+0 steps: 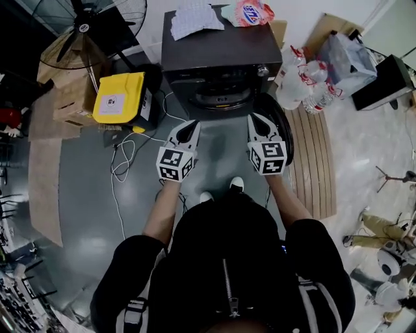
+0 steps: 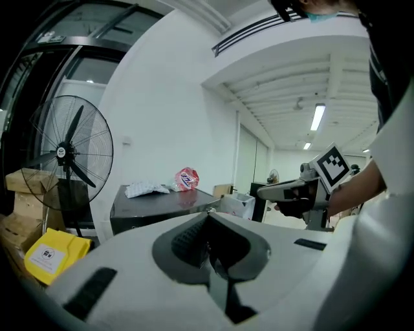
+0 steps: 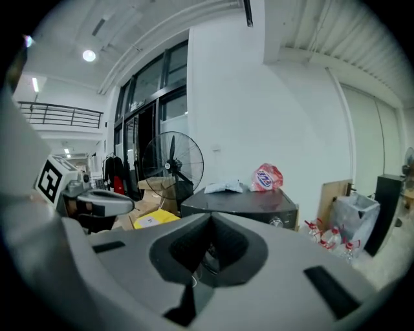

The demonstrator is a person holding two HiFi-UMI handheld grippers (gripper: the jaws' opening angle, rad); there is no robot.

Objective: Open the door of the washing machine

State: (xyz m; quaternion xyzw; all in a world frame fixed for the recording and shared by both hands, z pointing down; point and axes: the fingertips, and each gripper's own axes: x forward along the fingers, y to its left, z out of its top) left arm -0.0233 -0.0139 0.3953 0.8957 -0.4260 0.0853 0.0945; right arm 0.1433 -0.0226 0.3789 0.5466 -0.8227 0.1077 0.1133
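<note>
The dark washing machine stands at the top centre, its drum opening facing me. Its round door is swung out to the right, partly hidden behind my right gripper. That gripper hangs just in front of the machine's right side, shut and empty. My left gripper is level with it in front of the machine's left side, also shut with nothing in it. In the left gripper view the jaws meet over the machine's top. In the right gripper view the jaws meet in front of the machine.
A white cloth and a detergent bag lie on the machine. Left of it are a yellow box, cardboard boxes and a standing fan. Cables trail on the floor. Water bottles and wooden slats lie to the right.
</note>
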